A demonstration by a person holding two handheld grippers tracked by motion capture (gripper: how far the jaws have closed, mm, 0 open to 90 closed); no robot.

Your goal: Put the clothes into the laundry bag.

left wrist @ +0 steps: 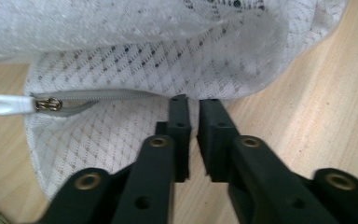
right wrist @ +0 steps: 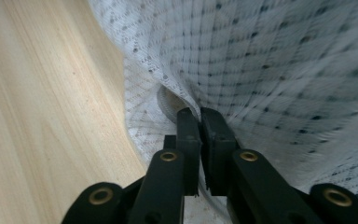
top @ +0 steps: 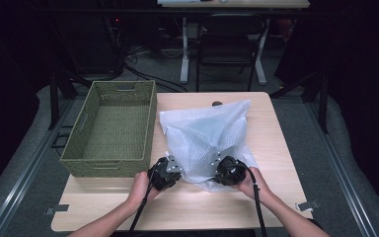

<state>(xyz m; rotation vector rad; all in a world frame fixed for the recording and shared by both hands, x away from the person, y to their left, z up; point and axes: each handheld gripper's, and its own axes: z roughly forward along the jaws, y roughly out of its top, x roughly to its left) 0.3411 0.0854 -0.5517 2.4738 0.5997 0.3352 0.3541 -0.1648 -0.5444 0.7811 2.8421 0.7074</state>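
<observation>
The white mesh laundry bag lies on the tabletop, at 3 o'clock from the green woven basket and just beside it. Its near edge is raised at both lower corners. In the left gripper view, the grey zipper runs along that edge toward a white pull tab at 9 o'clock.

The left tongs are closed on the mesh hem next to the zipper's end, the jaws almost together. The right tongs are clamped on a fold of mesh at the opposite corner.

Step in hand, as judged: both corners are gripped, ready for lifting the bag. The next move calls for an even, simultaneous lift with both hands, then travel toward 9 o'clock over the basket rim, keeping the fabric from slipping out.
</observation>
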